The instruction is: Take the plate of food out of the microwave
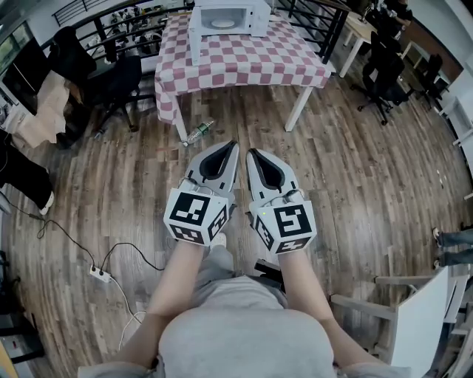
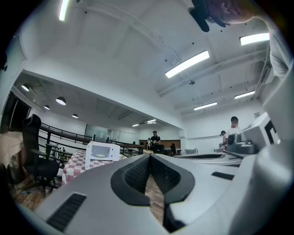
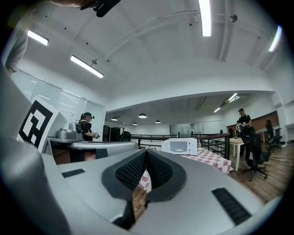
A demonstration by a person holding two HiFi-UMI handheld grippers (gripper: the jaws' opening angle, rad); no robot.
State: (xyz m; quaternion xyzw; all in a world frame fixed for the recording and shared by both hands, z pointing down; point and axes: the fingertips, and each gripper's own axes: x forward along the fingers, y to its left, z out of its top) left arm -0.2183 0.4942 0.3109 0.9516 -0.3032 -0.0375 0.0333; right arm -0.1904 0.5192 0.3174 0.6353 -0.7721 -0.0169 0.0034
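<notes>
A white microwave (image 1: 225, 21) stands with its door swung open on a table with a red-and-white checked cloth (image 1: 244, 63), far ahead of me. Inside it lies a pale plate (image 1: 222, 23); the food on it is too small to make out. The microwave also shows small in the left gripper view (image 2: 103, 151) and in the right gripper view (image 3: 179, 146). My left gripper (image 1: 235, 145) and right gripper (image 1: 250, 153) are held side by side over the wooden floor, well short of the table. Both are shut with nothing between the jaws.
A plastic bottle (image 1: 198, 132) lies on the floor by the table's front left leg. Black office chairs (image 1: 118, 85) stand to the left, more chairs and desks (image 1: 384, 70) to the right. A power strip with cable (image 1: 100, 274) lies on the floor at my left. People stand in the background.
</notes>
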